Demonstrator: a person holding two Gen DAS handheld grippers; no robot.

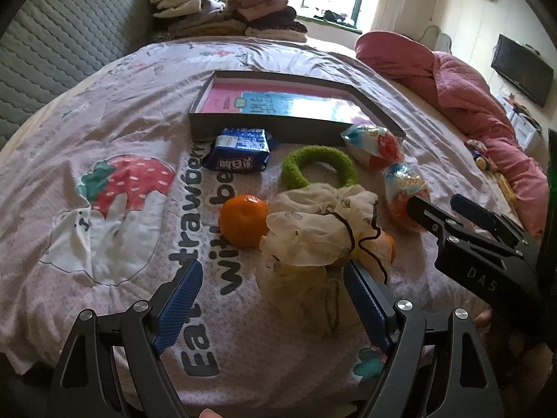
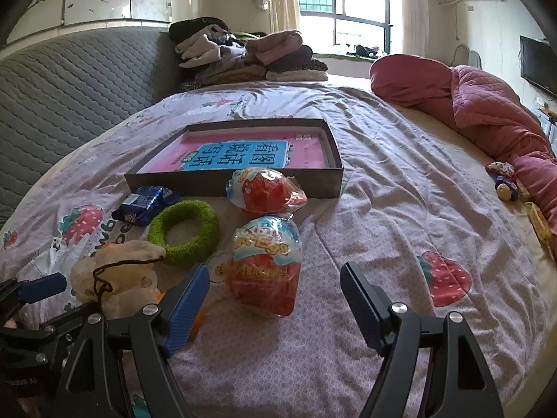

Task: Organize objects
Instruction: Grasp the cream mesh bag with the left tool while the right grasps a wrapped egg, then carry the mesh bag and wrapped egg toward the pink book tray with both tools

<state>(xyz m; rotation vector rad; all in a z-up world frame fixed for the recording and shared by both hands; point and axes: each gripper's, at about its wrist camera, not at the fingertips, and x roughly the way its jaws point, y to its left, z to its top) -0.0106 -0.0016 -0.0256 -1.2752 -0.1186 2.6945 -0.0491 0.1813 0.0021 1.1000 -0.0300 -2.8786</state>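
Note:
A shallow dark box (image 1: 243, 129) (image 2: 195, 183) with a pink and blue booklet inside lies on the bed. In front of it lie a blue snack pack (image 1: 240, 149) (image 2: 146, 203), a green fuzzy ring (image 1: 318, 165) (image 2: 184, 231), two wrapped toy eggs (image 1: 374, 146) (image 1: 405, 191) (image 2: 268, 188) (image 2: 266, 264), an orange (image 1: 243, 219) and a cream drawstring pouch (image 1: 320, 237) (image 2: 118, 278). My left gripper (image 1: 275, 292) is open, its fingers on either side of the pouch's near end. My right gripper (image 2: 275, 296) is open just before the nearer egg.
The bedsheet (image 1: 115, 209) has strawberry prints and lettering. A pink quilt (image 2: 480, 104) is bunched at the right, with small items (image 2: 504, 181) beside it. Folded clothes (image 2: 243, 55) are stacked at the far end by a grey padded headboard (image 2: 69, 87).

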